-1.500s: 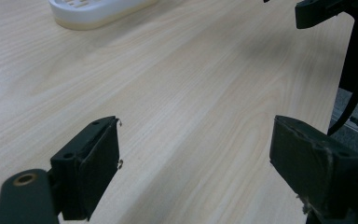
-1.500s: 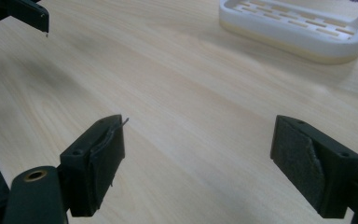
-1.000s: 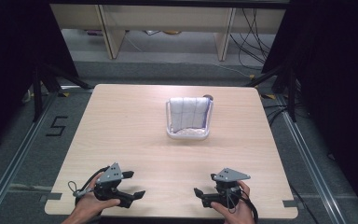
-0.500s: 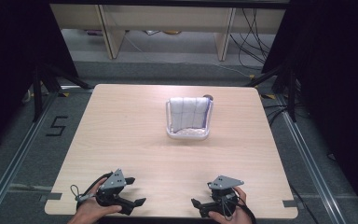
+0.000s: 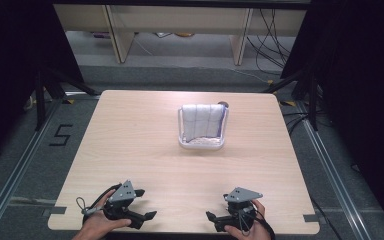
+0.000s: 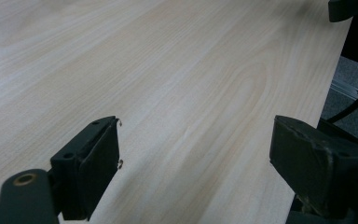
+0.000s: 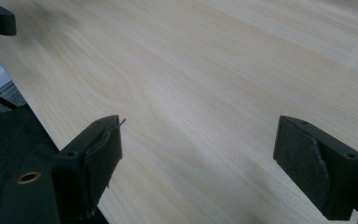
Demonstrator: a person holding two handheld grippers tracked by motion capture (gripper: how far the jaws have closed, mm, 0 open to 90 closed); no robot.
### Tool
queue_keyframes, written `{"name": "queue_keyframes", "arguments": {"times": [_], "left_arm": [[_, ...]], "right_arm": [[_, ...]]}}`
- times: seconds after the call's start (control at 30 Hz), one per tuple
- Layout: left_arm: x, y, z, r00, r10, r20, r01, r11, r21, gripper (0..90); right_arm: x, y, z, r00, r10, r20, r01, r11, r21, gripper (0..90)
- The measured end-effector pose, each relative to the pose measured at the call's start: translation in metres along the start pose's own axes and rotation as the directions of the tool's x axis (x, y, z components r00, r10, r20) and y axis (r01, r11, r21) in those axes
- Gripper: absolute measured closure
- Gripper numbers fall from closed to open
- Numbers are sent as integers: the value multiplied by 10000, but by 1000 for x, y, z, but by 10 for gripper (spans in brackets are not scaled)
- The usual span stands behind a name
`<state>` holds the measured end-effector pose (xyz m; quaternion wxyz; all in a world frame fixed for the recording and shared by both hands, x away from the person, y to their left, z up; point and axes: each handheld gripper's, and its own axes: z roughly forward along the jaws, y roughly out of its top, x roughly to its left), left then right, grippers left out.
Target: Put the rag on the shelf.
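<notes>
The left tool and the right tool stood with jaws wide apart, holding nothing, at the near edge of the light wooden bench. Both had drawn slightly nearer to the person. Well apart, mid-bench, sat the white wire basket with folded white cloth, unobstructed. A "5" marked the floor.

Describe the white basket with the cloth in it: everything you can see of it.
The white basket is a small rectangular container, plastic by its look, with a raised rim, standing flat on the wooden table somewhat right of centre, toward the far side. A folded white cloth with thin blue grid lines fills it and leans over its far edge. A small dark thing peeks out behind its far right corner. No gripper touches it.
</notes>
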<state>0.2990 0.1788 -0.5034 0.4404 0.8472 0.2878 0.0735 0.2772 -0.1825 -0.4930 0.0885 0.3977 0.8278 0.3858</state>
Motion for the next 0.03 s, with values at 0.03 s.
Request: {"name": "queue_keyframes", "arguments": {"times": [0.03], "left_arm": [[0, 0, 1, 9998, -208, -23, 208, 9997, -87, 153]], "right_arm": [[-2, 0, 0, 9997, -244, 29, 244, 9997, -66, 164]]}}
